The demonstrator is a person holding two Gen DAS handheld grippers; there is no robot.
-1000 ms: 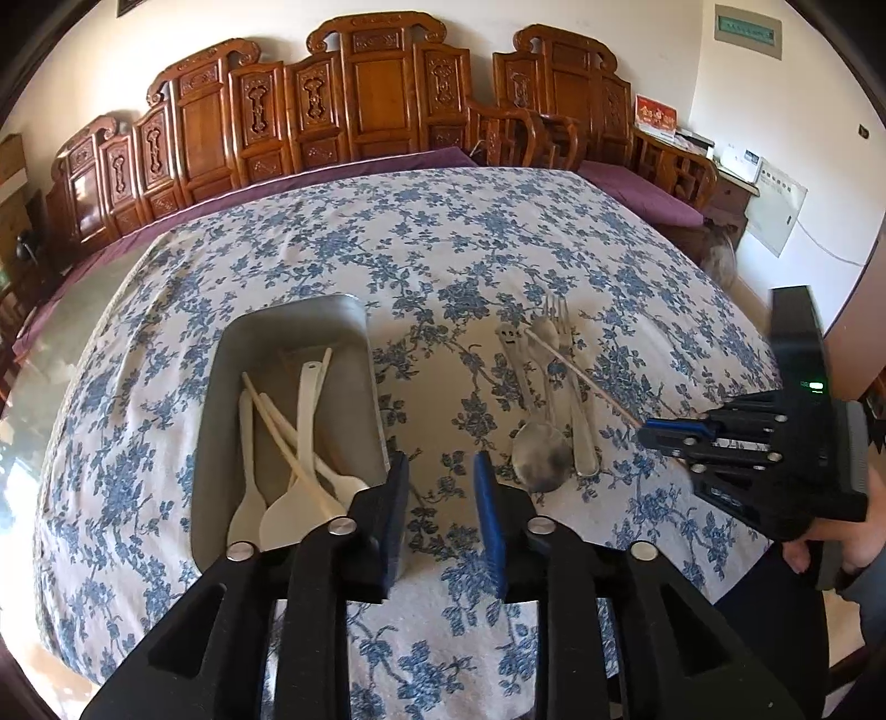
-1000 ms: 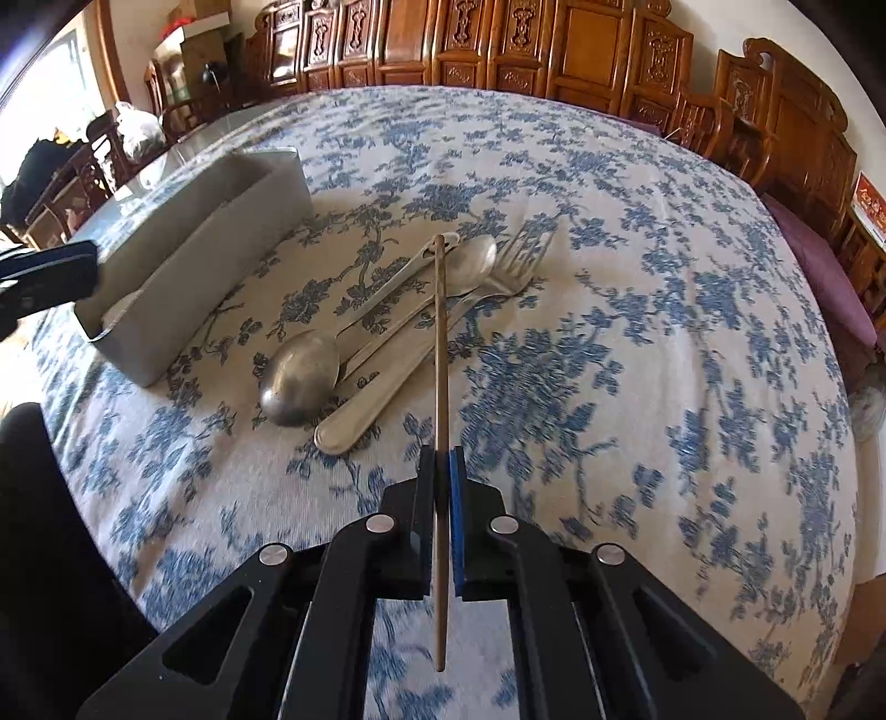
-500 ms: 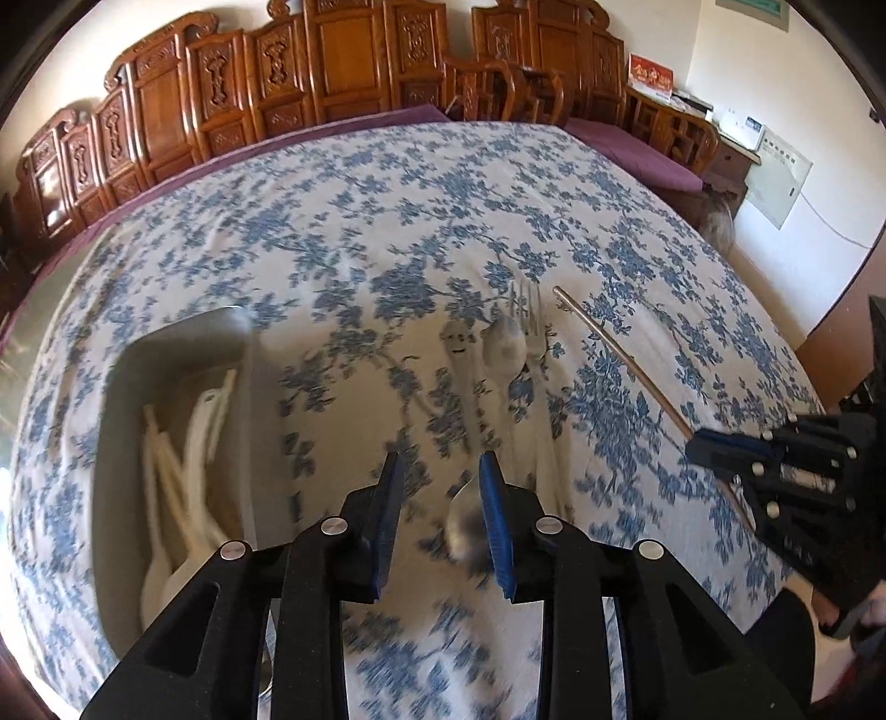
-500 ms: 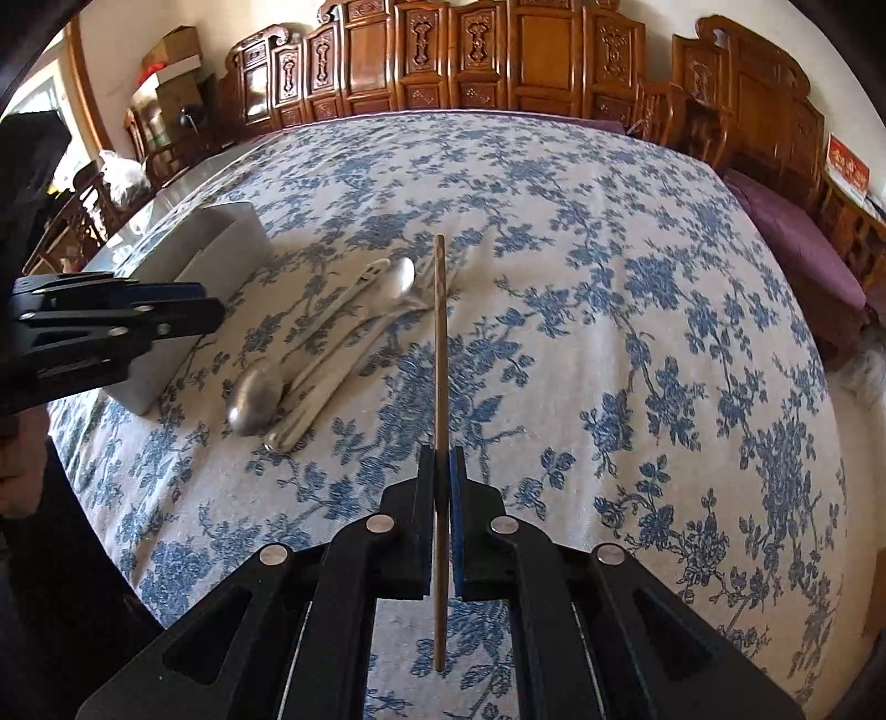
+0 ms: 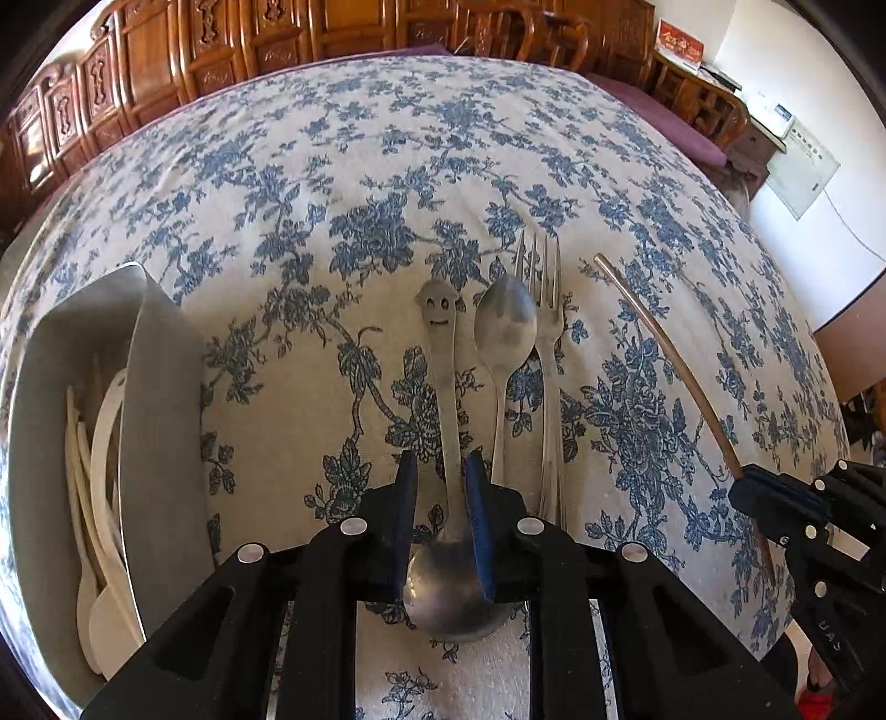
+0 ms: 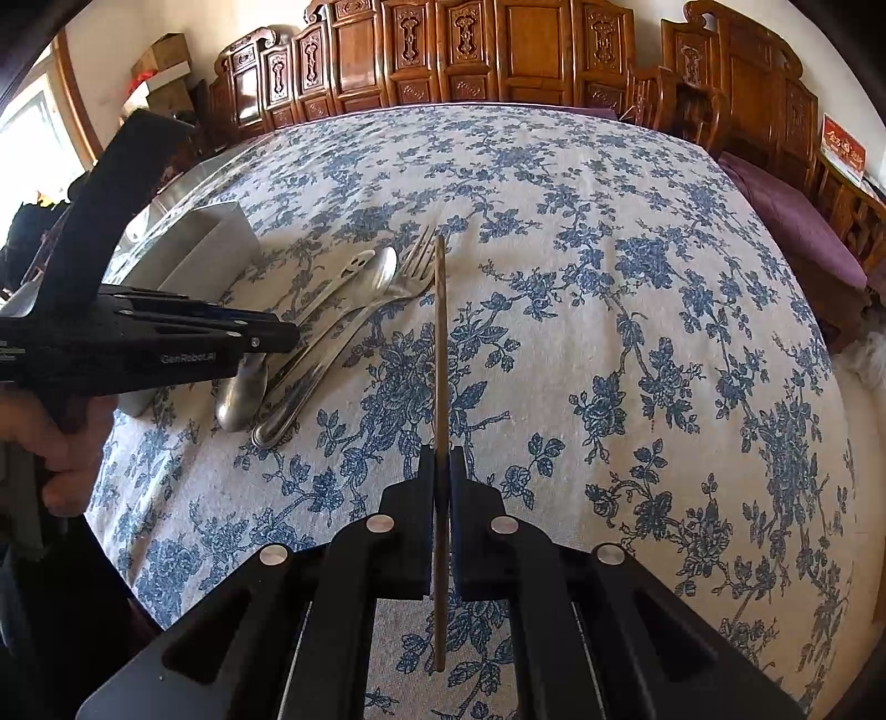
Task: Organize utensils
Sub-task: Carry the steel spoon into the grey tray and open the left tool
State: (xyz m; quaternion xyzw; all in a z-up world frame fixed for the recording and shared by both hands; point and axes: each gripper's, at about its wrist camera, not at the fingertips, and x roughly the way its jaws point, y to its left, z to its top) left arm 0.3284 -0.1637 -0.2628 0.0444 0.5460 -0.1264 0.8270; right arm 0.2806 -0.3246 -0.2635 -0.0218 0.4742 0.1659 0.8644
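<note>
The left gripper (image 5: 440, 487) points down over a large steel spoon with a smiling face cut into its handle end (image 5: 448, 443), and its blue-padded jaws are closing with the spoon's neck between them, not yet clearly pressing it; just right of it lie a smaller steel spoon (image 5: 505, 338) and a steel fork (image 5: 545, 332), side by side; the right gripper (image 6: 437, 482) is pressed together, pinching a thin brown wooden chopstick (image 6: 440, 354) that juts forward above the cloth; a grey metal tray (image 5: 160, 399) holding pale plastic spoons (image 5: 102, 476) stands to the left; everything rests on a white tablecloth with blue flowers (image 5: 387, 166), ringed by carved wooden chairs (image 6: 470, 50); the tray's near end is cut off by the frame, and the large spoon's bowl is partly hidden by the jaws.
</note>
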